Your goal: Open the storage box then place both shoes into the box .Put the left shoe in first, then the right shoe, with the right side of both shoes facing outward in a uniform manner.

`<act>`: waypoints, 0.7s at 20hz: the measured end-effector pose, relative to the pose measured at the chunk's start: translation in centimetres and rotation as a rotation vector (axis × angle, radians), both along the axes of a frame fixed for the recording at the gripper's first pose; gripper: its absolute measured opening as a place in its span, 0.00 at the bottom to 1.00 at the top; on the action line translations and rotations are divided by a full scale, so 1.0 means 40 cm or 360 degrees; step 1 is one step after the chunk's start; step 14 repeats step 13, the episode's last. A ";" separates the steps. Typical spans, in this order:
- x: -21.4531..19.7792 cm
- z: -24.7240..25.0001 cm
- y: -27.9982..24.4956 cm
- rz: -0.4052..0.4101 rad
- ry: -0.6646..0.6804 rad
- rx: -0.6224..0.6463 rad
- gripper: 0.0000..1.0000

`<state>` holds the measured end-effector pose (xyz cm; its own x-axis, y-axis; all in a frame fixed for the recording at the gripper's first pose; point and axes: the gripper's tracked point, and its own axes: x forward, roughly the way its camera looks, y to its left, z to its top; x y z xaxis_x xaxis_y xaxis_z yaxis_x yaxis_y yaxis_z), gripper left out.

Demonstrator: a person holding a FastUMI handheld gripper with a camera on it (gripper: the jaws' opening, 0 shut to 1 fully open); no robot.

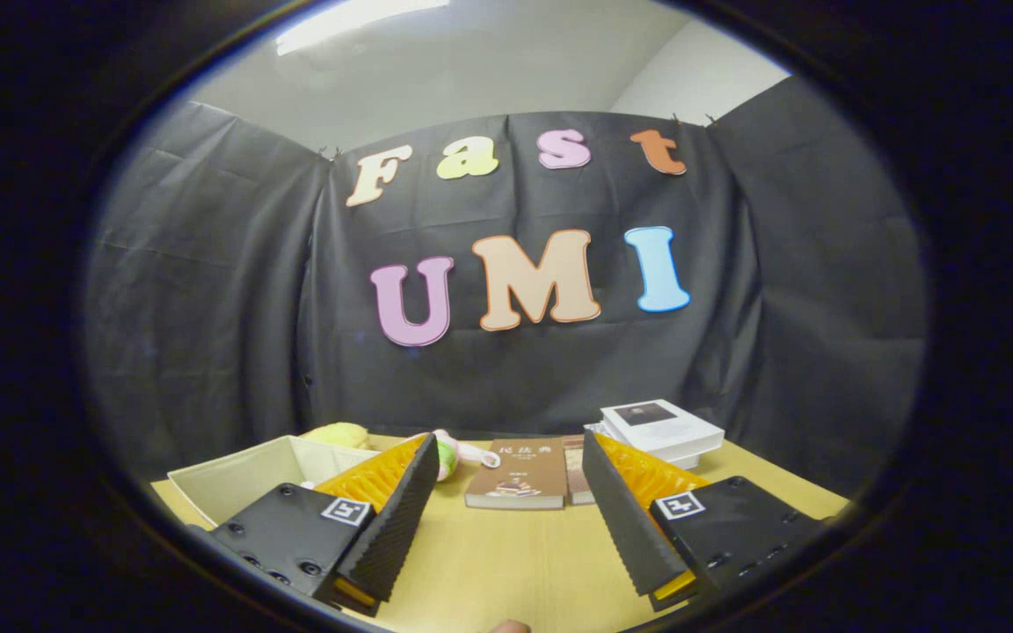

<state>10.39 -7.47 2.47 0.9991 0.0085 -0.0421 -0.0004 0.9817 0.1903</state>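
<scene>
Gripper (506,519) held level above the pale wooden counter (489,571), pointed at the black cloth back wall. Jaws stand wide apart with bare counter between them; nothing gripped.

Lower left of the frame, just beyond the left finger: a cream, open-topped fabric storage box (251,475). Rim and inner walls show, no lid visible on it. Its floor is hidden behind the finger, so whether anything lies inside cannot be told.

No shoes can be made out on the visible stretch of counter.

Other items along the far edge of the counter:
- a soft yellow rounded object (339,433) behind the box, kind unclear
- a small green-and-pink plush toy (458,453) just beyond the left finger's tip
- a brown-covered paperback book (520,475) lying flat, centre frame, ahead of the gap between the fingers
- a stack of white books with a dark patch on the top cover (660,429), lower right, beyond the right finger

Progress, as a judgement: the box appears open, which matches the opening step. The shoe placement cannot be read, since the box interior is hidden. The scene fits either shoes waiting somewhere else or shoes already lying low inside the box. Orientation of the shoes' right sides cannot be checked.
</scene>
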 end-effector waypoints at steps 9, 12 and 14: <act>-0.089 -0.062 -0.093 0.0017 -0.0174 -0.0040 1.00; -0.111 -0.062 -0.095 0.0050 -0.0239 0.0011 1.00; -0.116 -0.068 -0.103 0.0039 -0.0252 0.0011 1.00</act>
